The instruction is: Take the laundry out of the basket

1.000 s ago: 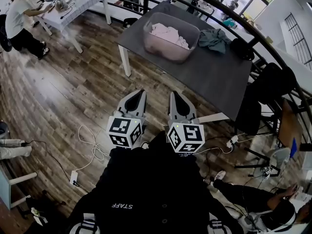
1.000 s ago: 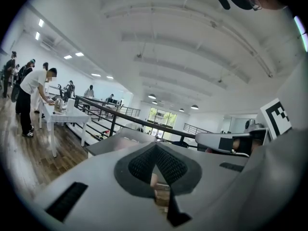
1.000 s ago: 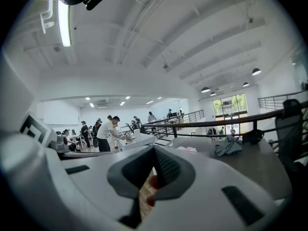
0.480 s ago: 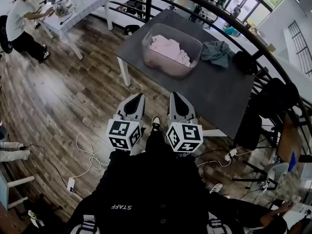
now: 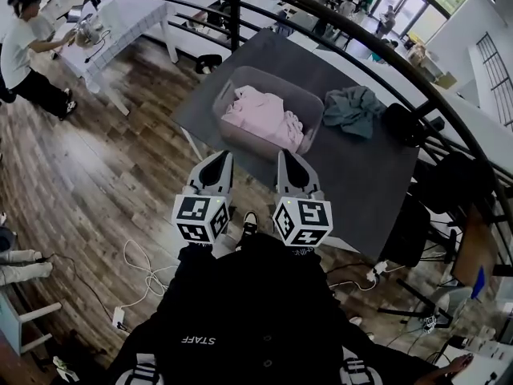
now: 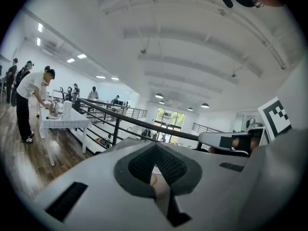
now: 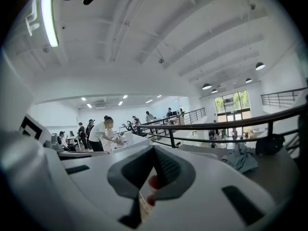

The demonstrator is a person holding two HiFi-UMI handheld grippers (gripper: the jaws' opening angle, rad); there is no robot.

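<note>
A translucent basket (image 5: 266,74) stands on the dark grey table (image 5: 361,171), and pink laundry (image 5: 260,117) fills it. Right of the basket a teal-grey garment (image 5: 353,109) lies on the table; the right gripper view shows this garment (image 7: 243,157) too. My left gripper (image 5: 222,156) and right gripper (image 5: 286,156) are side by side just short of the table's near edge, pointing at the basket. Both are shut with nothing between the jaws. In the gripper views the left gripper (image 6: 155,148) and the right gripper (image 7: 153,150) fill the lower half and hide most of the basket.
A black railing (image 5: 337,22) curves behind the table. A dark bundle (image 5: 403,123) lies at the table's far right, and dark chairs (image 5: 449,175) stand beside it. At the upper left is a white table (image 5: 120,10) with a person (image 5: 20,42). White cables (image 5: 144,255) trail on the wood floor.
Both grippers and the head have advanced toward the table, so the basket now sits much nearer, just beyond the fingertips. The jaws stayed shut.
</note>
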